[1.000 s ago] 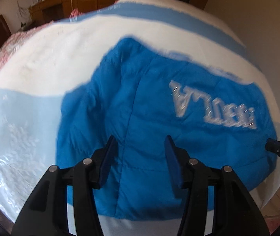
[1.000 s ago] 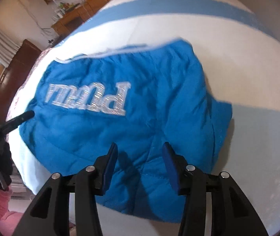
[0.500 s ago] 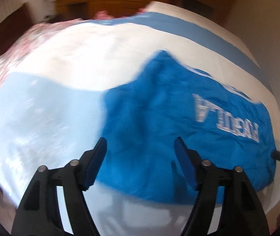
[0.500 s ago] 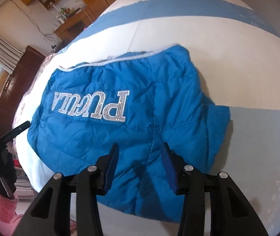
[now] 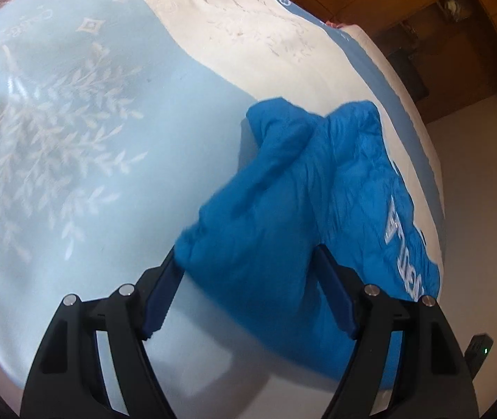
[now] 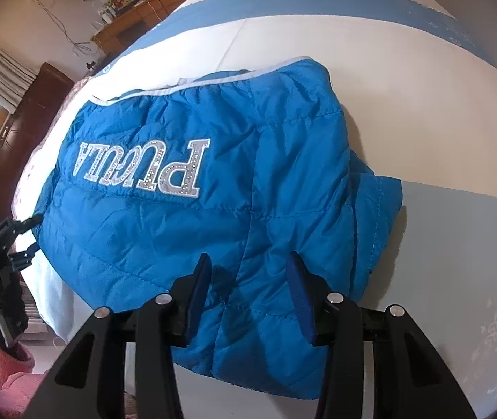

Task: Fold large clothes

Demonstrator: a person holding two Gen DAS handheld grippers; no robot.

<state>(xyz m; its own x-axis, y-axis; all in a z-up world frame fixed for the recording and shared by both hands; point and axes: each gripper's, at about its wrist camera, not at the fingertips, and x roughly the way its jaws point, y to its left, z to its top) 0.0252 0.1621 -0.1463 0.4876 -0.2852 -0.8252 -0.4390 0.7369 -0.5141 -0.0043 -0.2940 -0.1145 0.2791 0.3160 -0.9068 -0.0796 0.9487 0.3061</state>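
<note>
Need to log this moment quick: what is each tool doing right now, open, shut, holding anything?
Left tool: open, jaws just widened, astride a fold of the blue jacket, not pinching it.
Right tool: open, over the jacket, holding nothing.

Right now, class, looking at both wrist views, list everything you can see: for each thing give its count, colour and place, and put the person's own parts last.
jacket: one, bright blue, quilted, silver lettering, lying on the bed.
bedspread: one, pale blue with white leaf pattern, white and darker blue bands, under the jacket.
wooden furniture: brown, by the far wall, small cluttered items on top, too small to name.
curtain: one, pale, at the window on the left of the right wrist view.
left gripper: one, black with blue pads, jaws wide, a bulge of jacket between them; they have just been opening.
right gripper: one, black with blue pads, open above the jacket.
sleeve: one, pink, bottom left.
</note>
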